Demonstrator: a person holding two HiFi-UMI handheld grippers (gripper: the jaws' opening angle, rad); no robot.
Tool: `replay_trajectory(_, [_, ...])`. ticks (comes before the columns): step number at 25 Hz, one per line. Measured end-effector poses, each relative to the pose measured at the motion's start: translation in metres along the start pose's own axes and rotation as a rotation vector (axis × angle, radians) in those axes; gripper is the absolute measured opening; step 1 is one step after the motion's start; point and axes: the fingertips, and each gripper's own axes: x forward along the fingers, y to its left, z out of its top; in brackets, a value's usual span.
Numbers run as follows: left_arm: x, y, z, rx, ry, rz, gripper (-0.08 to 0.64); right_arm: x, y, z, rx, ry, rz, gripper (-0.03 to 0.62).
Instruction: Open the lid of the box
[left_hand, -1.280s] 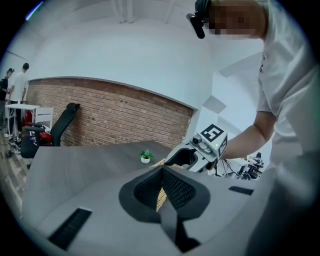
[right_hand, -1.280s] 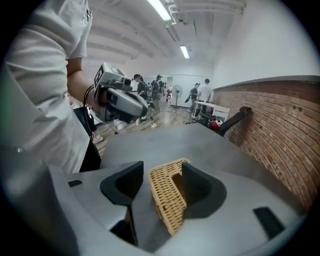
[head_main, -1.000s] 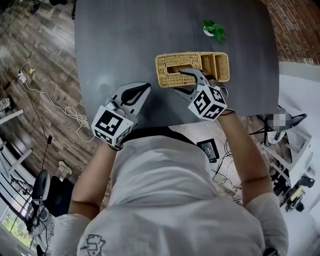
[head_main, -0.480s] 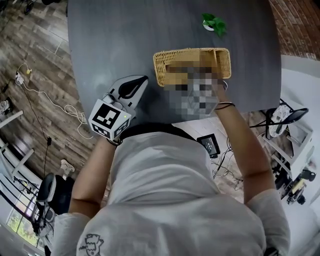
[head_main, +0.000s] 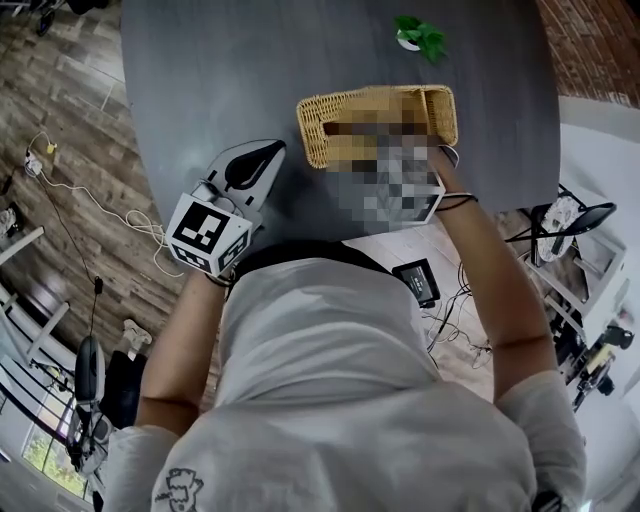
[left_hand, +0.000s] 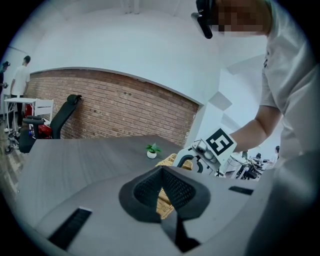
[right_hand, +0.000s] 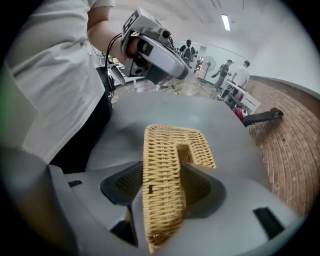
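- The woven wicker box (head_main: 442, 118) sits on the dark table (head_main: 250, 70), toward the edge nearest the person.
- The wicker lid (right_hand: 162, 165) lies over the box's left part. The box's right end is uncovered, and its inside wall shows there.
- The right gripper (right_hand: 161, 183) is at the near side of the box, and its fingers are closing on the lid. The strip of weave beside the lid's slot (right_hand: 184, 152) fills the gap between them. One finger presses the strip from the outside and the other from the slot side.
- In the right gripper view the held edge of the lid tilts up toward the camera. The head view does not show the grip itself.
- The left gripper (left_hand: 161, 173) hovers over the table to the left of the box, near it but not touching. Its fingers are together at the tips with nothing between them.
- A small green plant (head_main: 418, 35) in a white pot stands on the table beyond the far right corner of the box, well apart from it.
- A white cable (head_main: 100, 205) trails over the wooden floor, far to the left of the box.
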Motion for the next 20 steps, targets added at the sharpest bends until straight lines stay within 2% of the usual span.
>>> replay_trajectory(6, [-0.002, 0.002, 0.006, 0.005, -0.014, 0.007, 0.011, -0.025, -0.008, 0.011, -0.021, -0.020, 0.020, 0.213])
replay_trajectory(10, [-0.001, 0.006, 0.006, -0.007, -0.017, 0.011, 0.011, -0.044, -0.018, 0.023, -0.046, -0.034, 0.027, 0.139])
replay_trajectory(14, [-0.002, 0.005, 0.005, -0.015, -0.019, 0.007, 0.011, -0.057, -0.030, 0.032, -0.066, -0.042, 0.029, 0.113])
replay_trajectory(20, [-0.001, 0.008, 0.010, -0.015, -0.025, 0.007, 0.011, -0.073, -0.058, 0.044, -0.091, -0.072, -0.015, 0.069])
